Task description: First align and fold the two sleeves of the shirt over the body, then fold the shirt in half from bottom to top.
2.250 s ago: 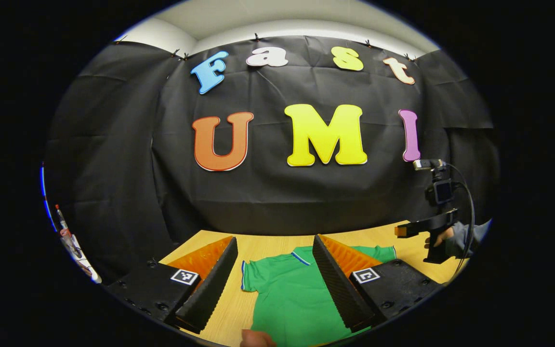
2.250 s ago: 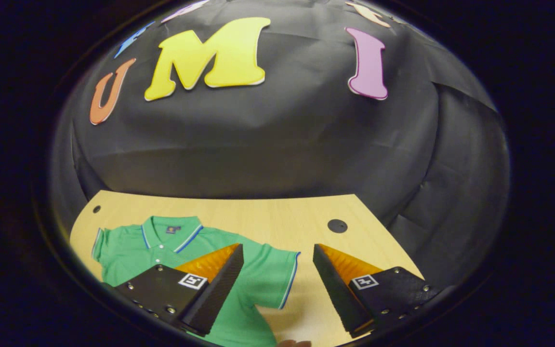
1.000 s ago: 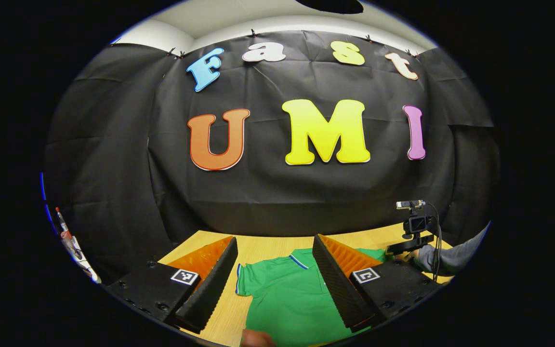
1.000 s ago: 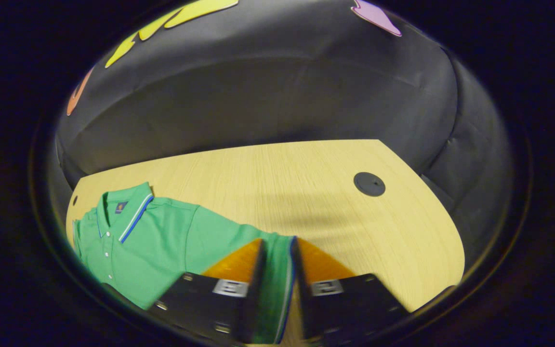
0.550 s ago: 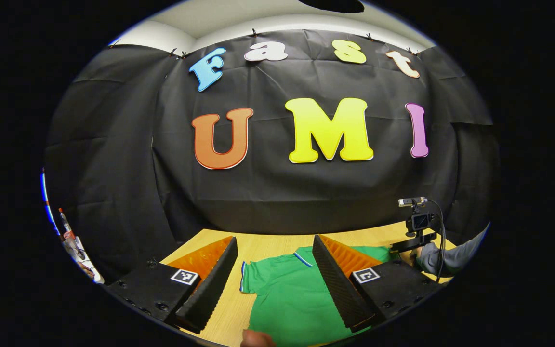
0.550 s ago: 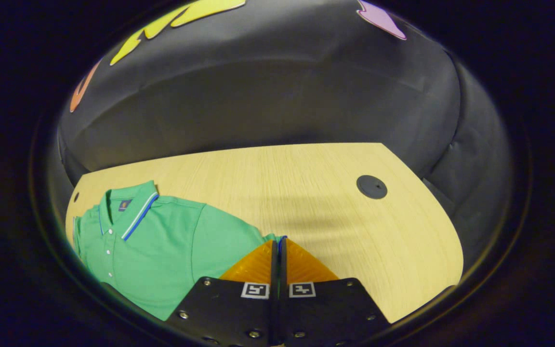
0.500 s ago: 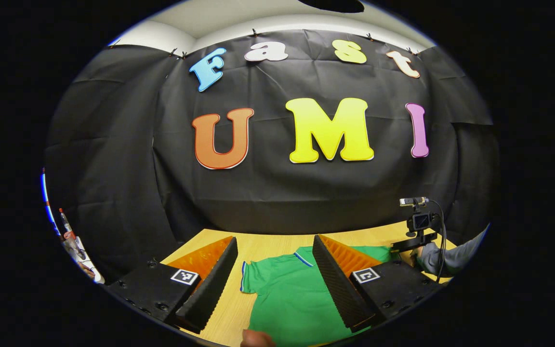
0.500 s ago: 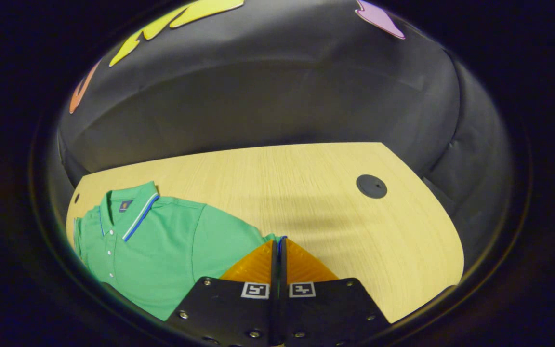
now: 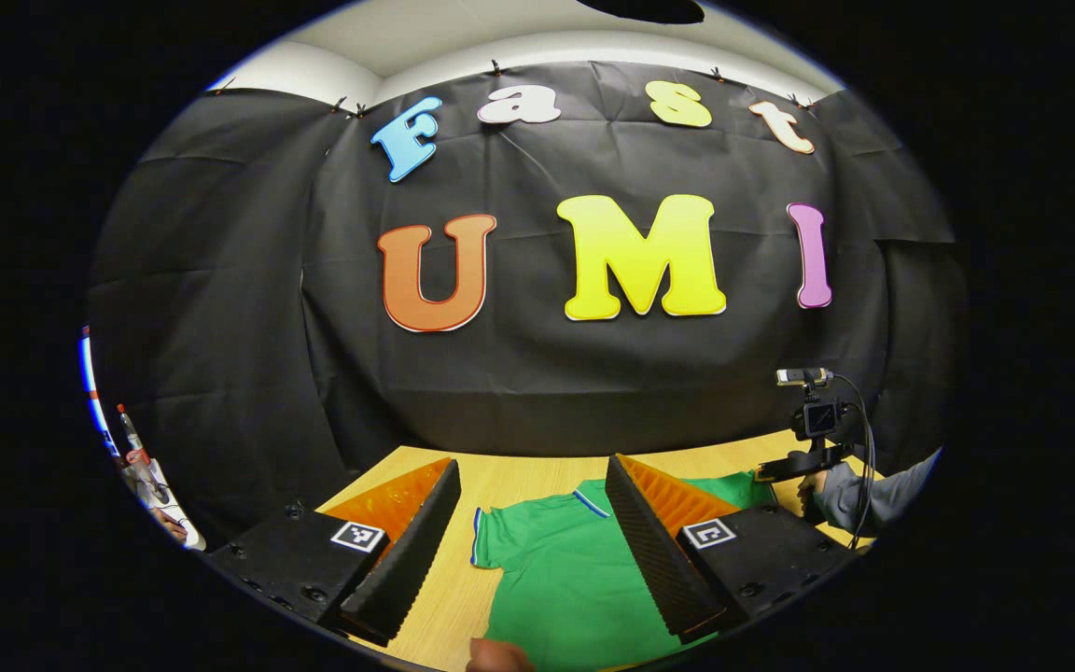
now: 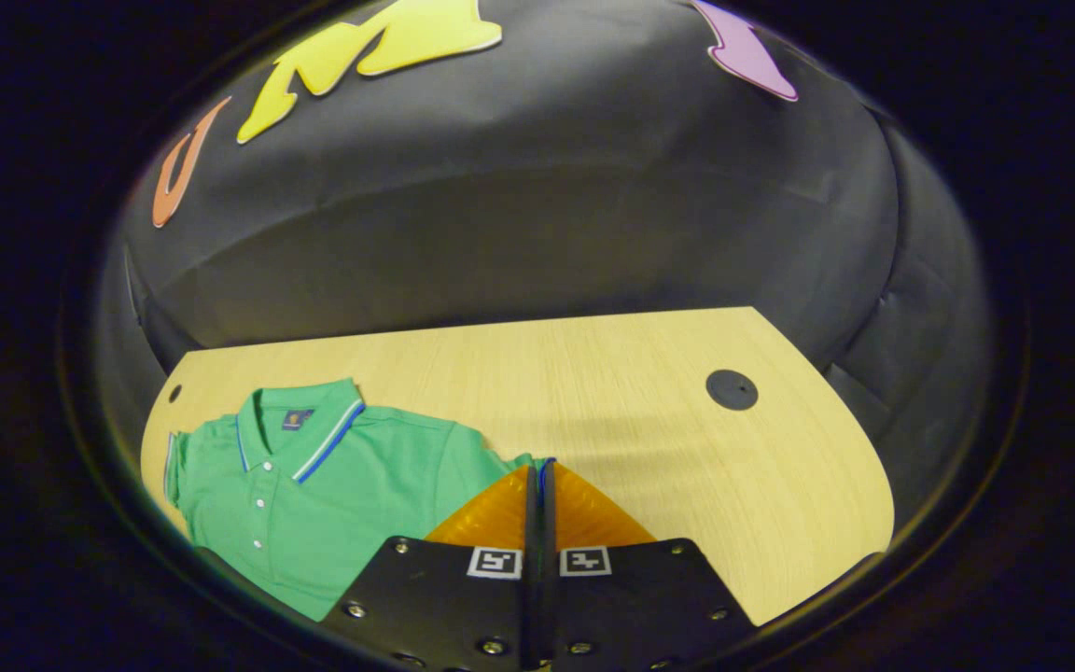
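1. Shirt (image 10: 314,504), a green knit polo with striped collar, lies flat on the pale wood-grain surface (image 10: 649,448).
2. Right gripper (image 10: 537,499) pinches its sleeve hem.
3. Left gripper (image 9: 528,532) hangs spread above the shirt.

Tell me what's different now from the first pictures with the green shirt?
The right gripper came down with its fingers apart, then shut on the edge of the shirt's right sleeve and now holds it. The left gripper stayed open above the shirt, and the shirt still lies flat on the table, unfolded.
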`<state>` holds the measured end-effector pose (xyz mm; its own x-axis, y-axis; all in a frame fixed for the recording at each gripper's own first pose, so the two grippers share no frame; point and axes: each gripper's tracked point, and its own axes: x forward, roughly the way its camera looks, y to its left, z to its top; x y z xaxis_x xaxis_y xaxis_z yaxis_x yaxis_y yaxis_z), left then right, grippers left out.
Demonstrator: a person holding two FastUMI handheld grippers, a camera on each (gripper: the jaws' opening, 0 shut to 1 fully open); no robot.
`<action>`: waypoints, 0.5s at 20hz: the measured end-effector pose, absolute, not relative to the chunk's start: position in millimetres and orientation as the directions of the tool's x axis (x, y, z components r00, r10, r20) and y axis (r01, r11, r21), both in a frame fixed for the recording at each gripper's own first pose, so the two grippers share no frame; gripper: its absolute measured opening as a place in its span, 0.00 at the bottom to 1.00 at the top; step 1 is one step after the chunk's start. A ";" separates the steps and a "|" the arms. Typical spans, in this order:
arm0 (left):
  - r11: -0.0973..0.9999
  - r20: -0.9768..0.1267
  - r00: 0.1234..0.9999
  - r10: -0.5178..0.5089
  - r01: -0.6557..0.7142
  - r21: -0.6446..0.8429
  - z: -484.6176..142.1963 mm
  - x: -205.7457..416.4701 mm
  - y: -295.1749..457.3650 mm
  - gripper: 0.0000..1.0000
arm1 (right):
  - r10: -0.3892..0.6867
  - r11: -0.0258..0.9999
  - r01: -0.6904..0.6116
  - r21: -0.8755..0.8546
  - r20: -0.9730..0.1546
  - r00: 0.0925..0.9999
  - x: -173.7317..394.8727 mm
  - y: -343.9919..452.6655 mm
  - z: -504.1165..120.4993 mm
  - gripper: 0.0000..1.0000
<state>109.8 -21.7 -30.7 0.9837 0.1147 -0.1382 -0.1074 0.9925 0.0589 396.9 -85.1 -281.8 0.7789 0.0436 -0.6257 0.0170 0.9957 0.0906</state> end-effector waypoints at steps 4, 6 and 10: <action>0.992 -0.138 0.983 0.120 -0.113 0.057 -30.5 106.7 -16.4 1.00 | 0.087 0.994 -0.029 0.105 -0.600 0.795 386.1 -58.8 -265.4 0.01; 0.991 -0.134 0.983 0.124 -0.117 0.059 -29.8 105.2 -12.9 1.00 | 0.111 0.992 -0.052 0.115 -0.592 0.799 380.2 -42.6 -260.3 0.01; 0.990 -0.137 0.982 0.134 -0.127 0.059 -29.4 101.4 -6.3 1.00 | 0.155 0.986 -0.089 0.139 -0.585 0.796 369.4 -11.5 -256.1 0.01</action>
<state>101.4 -6.3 -29.4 0.9815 0.1340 -0.1368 -0.1269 0.9901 0.0591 369.4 -11.5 -256.1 0.7959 0.1545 -0.5854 -0.0890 0.9862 0.1393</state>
